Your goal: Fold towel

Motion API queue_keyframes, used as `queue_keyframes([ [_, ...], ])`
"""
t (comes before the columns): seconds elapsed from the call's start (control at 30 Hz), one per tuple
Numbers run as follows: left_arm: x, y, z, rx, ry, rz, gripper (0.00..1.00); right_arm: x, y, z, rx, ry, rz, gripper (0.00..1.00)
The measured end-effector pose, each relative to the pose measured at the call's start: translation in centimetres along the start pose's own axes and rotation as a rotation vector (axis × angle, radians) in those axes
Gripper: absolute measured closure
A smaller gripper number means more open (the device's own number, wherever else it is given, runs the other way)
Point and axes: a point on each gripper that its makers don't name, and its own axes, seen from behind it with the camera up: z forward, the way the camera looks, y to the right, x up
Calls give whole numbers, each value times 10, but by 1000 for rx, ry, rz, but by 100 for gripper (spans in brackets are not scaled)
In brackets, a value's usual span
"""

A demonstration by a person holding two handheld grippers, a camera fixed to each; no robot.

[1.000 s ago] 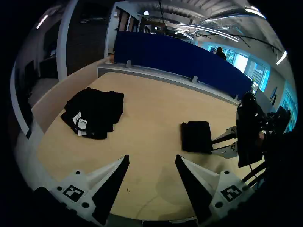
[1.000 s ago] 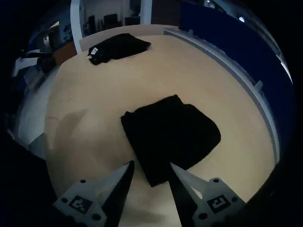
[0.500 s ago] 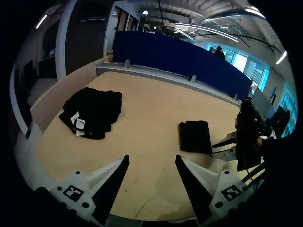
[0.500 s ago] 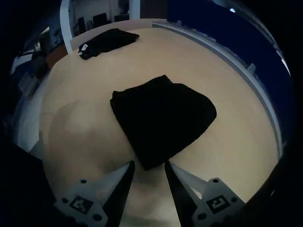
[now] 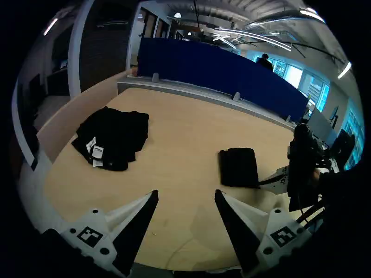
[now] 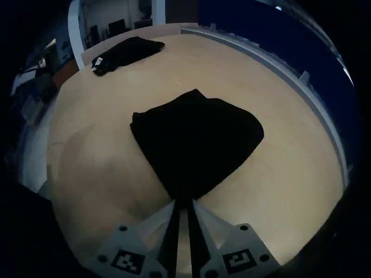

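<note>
In the right gripper view, the right tool (image 6: pixel 183 203) sits low over the pale wooden surface (image 6: pixel 283 157). Its two fingers are drawn in to a narrow slit. Their tips close on the near corner of the towel (image 6: pixel 199 136), which runs in between them. The towel is black and folded into a thick pad. It lies flat on the surface and widens away from the tips.

In the left gripper view, the left tool (image 5: pixel 186 192) is spread wide and holds nothing, with only bare wood showing between its fingers. Past it, to the right, the same folded towel lies as a dark rectangle. The right tool's pale fingers reach its near right edge from the side, with that tool's dark body behind them.

Farther off on the left of the surface, well apart from the towel, is a loose heap of black cloth (image 5: pixel 113 136) with white tags (image 5: pixel 96 150) at its near edge. A blue partition (image 5: pixel 218 69) runs along the far side of the surface. A person (image 5: pixel 265 60) stands beyond it.
</note>
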Motion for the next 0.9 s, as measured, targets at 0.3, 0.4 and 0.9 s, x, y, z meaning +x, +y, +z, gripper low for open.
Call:
queue_keyframes([
  [0.3,2,2,1,1,0,7,10,10,3,-8,-2,39,6,95],
  [0.4,4,2,2,0,3,6,10,18,6,-13,-6,62,8,95],
  [0.9,26,5,6,-18,28,35,10,95,35,-65,-63,218,-13,95],
])
